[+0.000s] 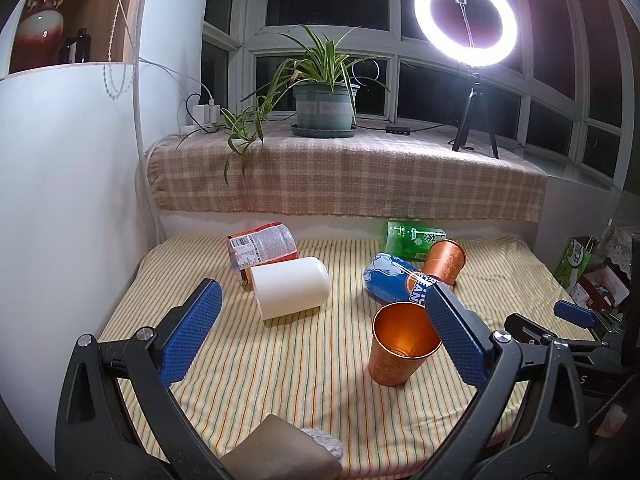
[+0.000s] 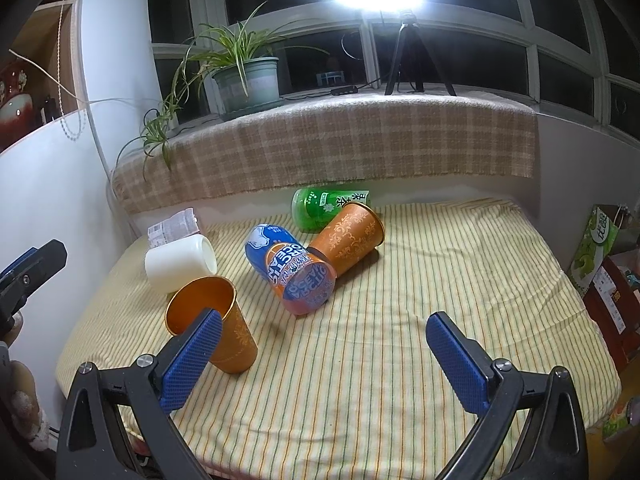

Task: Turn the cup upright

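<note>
**Copper cup stands upright, both claws spread**

A copper cup (image 1: pixel 402 346) (image 2: pixel 216 322) with embossed scrollwork stands mouth up on the striped cloth (image 1: pixel 304 360) (image 2: pixel 400 320), its shiny inside holding nothing. The left claw (image 1: pixel 320 336) and right claw (image 2: pixel 324 360) are spread wide, gripping nothing. A second copper cup (image 1: pixel 444 262) (image 2: pixel 348 238), a smooth white cylinder (image 1: pixel 290 292) (image 2: pixel 180 264) and a blue-orange cup (image 1: pixel 396 278) (image 2: pixel 292 268) lie on their sides.

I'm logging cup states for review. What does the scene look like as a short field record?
upright cup: orange cup, near, open end up
lying cup: second orange cup, on its side against the blue cup
other lying items: white cup, green cup
surface: striped cloth
left claw: open, empty
right claw: open, empty
</note>
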The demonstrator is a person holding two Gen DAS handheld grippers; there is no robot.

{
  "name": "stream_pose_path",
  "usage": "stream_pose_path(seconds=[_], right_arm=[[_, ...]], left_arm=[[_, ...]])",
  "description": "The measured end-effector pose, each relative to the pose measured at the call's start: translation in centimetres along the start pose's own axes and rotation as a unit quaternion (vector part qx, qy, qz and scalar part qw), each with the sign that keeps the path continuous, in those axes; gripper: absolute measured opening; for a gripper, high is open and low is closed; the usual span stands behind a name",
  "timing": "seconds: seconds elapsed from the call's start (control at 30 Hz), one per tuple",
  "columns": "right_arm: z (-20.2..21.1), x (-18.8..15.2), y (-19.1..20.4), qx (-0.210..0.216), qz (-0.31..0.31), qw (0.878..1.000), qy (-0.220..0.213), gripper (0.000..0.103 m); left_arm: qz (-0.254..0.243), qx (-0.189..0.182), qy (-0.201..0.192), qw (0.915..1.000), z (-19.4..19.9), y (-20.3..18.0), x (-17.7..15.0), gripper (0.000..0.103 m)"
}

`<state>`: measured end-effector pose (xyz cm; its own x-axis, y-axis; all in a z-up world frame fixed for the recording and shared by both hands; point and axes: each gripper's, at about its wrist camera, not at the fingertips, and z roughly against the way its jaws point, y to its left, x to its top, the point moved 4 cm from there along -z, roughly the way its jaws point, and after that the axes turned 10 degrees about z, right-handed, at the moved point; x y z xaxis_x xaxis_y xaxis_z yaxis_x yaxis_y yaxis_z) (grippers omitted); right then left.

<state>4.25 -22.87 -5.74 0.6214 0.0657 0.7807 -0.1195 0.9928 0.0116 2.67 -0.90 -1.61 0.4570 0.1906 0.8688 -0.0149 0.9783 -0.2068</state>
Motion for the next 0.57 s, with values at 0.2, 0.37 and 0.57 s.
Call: stream_pose_path(seconds=[0.2, 0.37, 0.57], right_arm=[[-0.17, -0.16, -0.06, 0.001, 0.000, 1.000, 0.003, 0.103], [-0.46, -0.46, -0.07, 0.001, -0.001, 1.000, 0.008, 0.103], [-1.00, -0.67, -0.03, 0.002, -0.001, 1.000, 0.014, 0.103]], left_arm=[[0.000, 0.000, 0.000, 1.0000, 0.05, -0.06, -0.04, 0.103], [-0.001, 0.000, -0.002, 1.0000, -0.05, 0.08, 0.20, 0.103], [-0.003, 0.006, -0.009, 0.9999, -0.08, 0.42, 0.50, 0.103]])
